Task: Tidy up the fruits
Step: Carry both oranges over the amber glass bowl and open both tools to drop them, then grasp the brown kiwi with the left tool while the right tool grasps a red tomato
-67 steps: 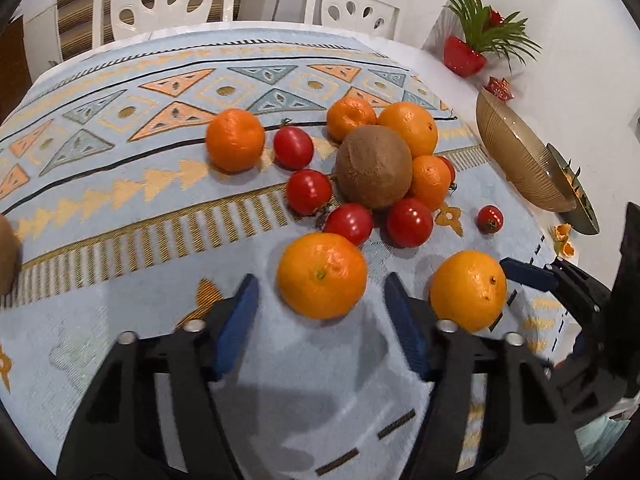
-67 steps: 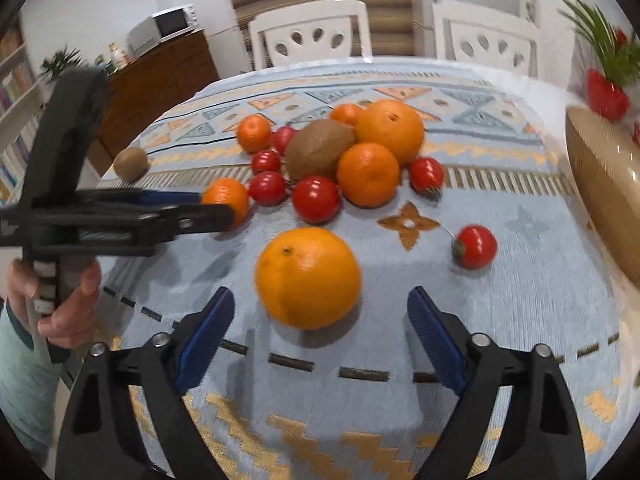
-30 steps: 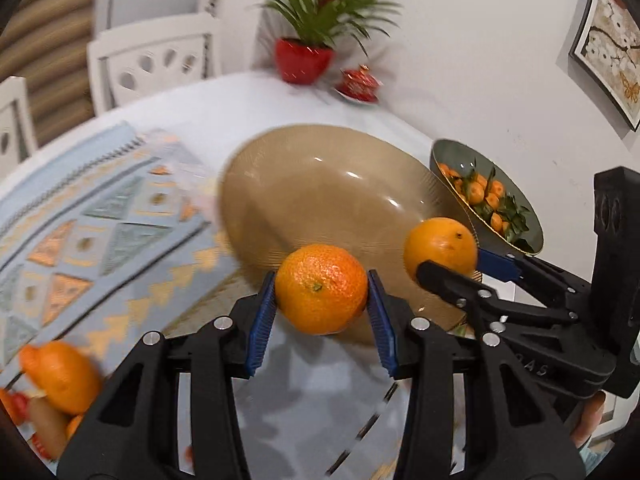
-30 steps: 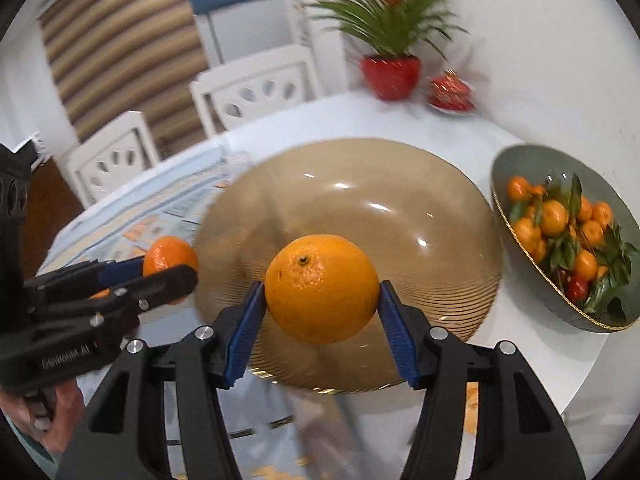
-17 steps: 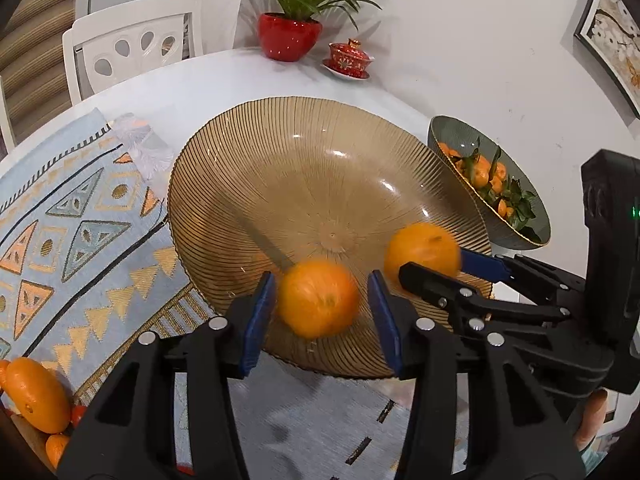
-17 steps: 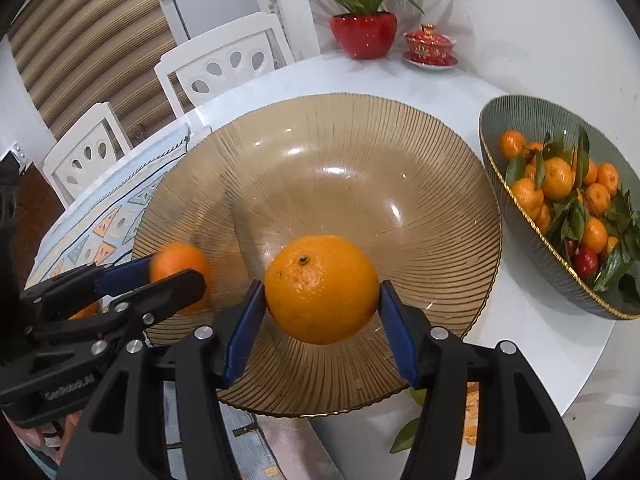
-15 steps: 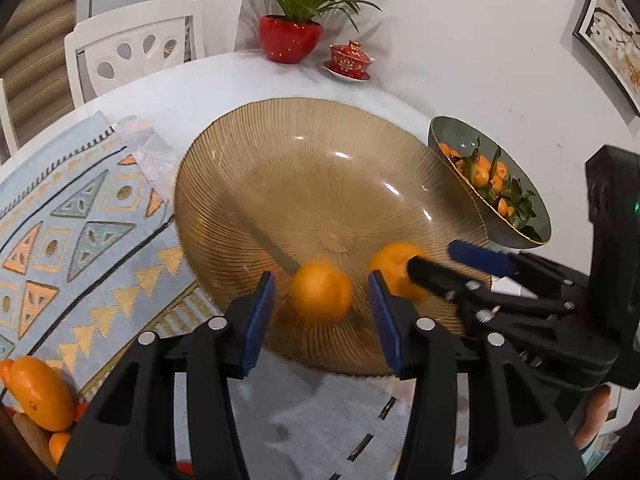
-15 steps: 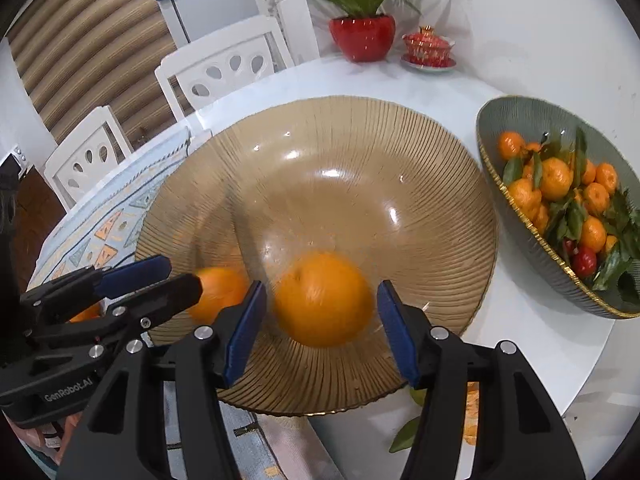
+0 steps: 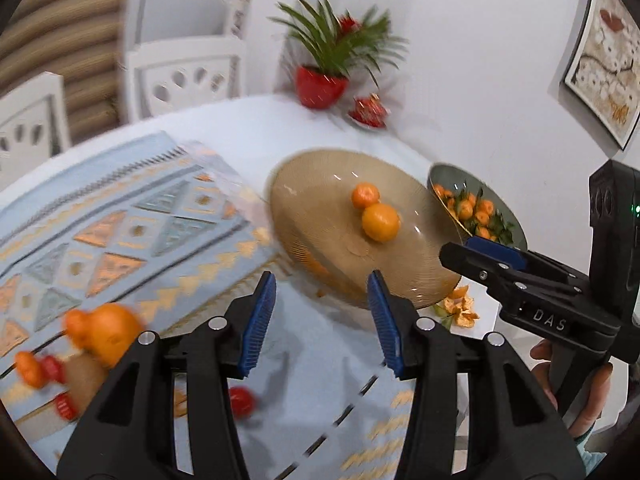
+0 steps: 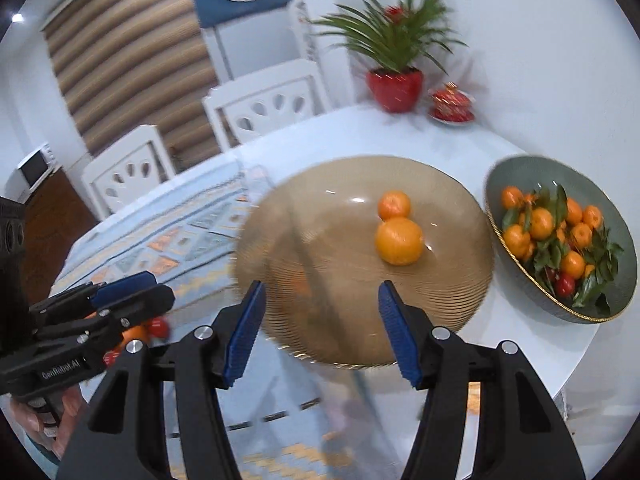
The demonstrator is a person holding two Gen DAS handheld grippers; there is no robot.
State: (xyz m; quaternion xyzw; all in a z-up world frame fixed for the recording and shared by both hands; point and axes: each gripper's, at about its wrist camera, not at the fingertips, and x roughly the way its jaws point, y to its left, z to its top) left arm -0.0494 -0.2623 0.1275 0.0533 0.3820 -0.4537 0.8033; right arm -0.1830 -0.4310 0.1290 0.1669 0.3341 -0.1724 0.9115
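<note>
Swinging both empty, wide-open grippers, left (image 9: 322,322) and right (image 10: 320,330), toward the pile (image 9: 80,350) on the cloth, you're wanting slower arcs so the oranges (image 10: 398,230) sitting in the bowl (image 10: 280,240) aren't getting bumped.

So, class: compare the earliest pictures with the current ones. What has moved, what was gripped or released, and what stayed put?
Both oranges were lifted off the patterned cloth, carried to the amber bowl and dropped. The larger orange and smaller orange now lie touching inside it. The left gripper and right gripper have pulled back, jaws open and empty. The green bowl of tangerines and red plant pot stayed put.
</note>
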